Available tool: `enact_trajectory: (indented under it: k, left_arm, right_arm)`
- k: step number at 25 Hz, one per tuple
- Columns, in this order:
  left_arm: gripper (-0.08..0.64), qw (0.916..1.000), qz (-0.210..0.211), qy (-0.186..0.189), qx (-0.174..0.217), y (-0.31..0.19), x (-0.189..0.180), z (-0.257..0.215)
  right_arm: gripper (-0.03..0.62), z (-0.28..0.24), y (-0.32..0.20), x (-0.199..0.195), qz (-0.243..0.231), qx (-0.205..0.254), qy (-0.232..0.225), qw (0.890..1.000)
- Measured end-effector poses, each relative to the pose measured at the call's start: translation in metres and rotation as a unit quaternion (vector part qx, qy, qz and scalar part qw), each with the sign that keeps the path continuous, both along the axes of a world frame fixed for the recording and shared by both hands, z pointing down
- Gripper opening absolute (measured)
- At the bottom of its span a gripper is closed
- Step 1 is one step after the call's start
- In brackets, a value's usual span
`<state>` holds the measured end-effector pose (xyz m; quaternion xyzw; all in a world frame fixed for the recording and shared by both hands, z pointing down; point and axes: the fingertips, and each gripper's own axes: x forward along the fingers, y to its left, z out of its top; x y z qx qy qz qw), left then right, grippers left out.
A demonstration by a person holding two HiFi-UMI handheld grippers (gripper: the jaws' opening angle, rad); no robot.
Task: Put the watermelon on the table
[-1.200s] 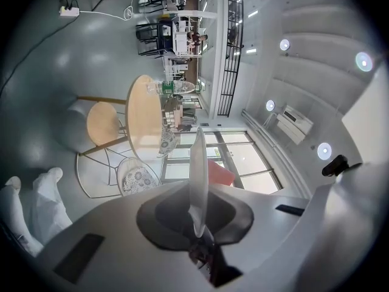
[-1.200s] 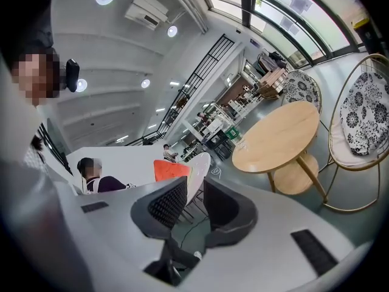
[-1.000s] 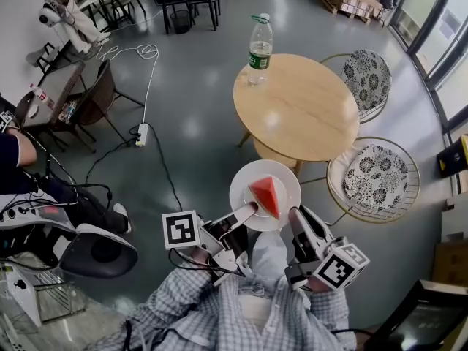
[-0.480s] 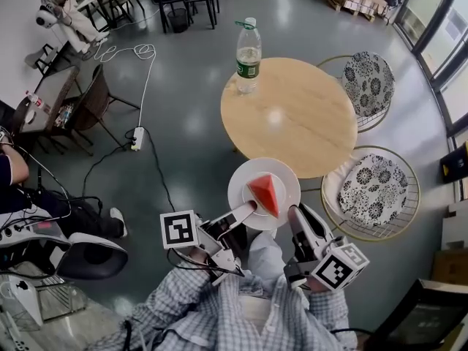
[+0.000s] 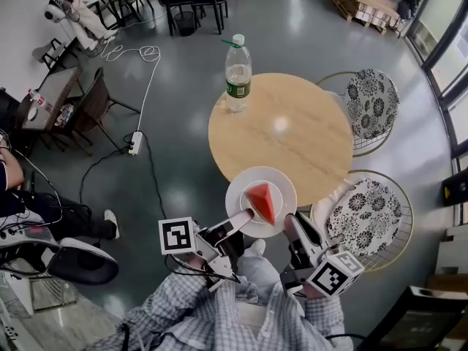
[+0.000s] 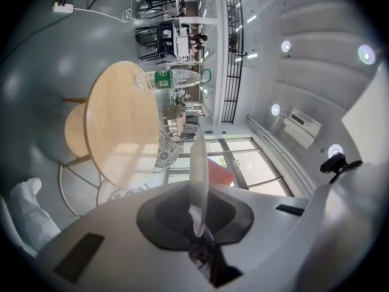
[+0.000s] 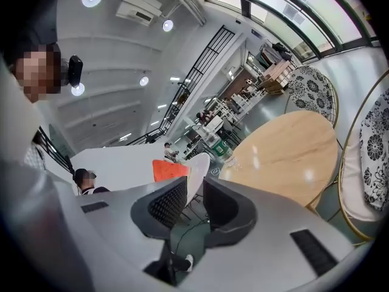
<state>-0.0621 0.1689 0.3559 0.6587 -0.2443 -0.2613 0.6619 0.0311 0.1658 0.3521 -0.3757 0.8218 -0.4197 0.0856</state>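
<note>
Left gripper (image 5: 247,214) clamped on the plate (image 5: 245,185) rim, right gripper (image 5: 292,222) clamped on the opposite rim. Watermelon (image 5: 262,200) sits on the plate between them, counter (image 5: 292,141) just ahead

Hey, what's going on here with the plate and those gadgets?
A person grips a white plate by its rim with the left gripper and the right gripper. A watermelon slice lies on it. The plate hangs at the near edge of the round table, not yet set down; a water bottle stands on the table.
</note>
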Motion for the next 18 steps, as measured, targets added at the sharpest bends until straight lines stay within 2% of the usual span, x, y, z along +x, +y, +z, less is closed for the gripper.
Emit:
enact_trajectory:
  k: [8,18]
  left_arm:
    - [0.031,1.0,-0.002,0.0,0.002,-0.033,0.027,0.0]
    - [0.031,1.0,0.007,-0.004,-0.005,-0.063,0.035,0.005]
  right_arm:
    - [0.077,0.0,-0.033,0.027,-0.005,0.005,0.001,1.0]
    - [0.077,0.004,-0.062,0.036,0.01,-0.003,-0.007,1.0]
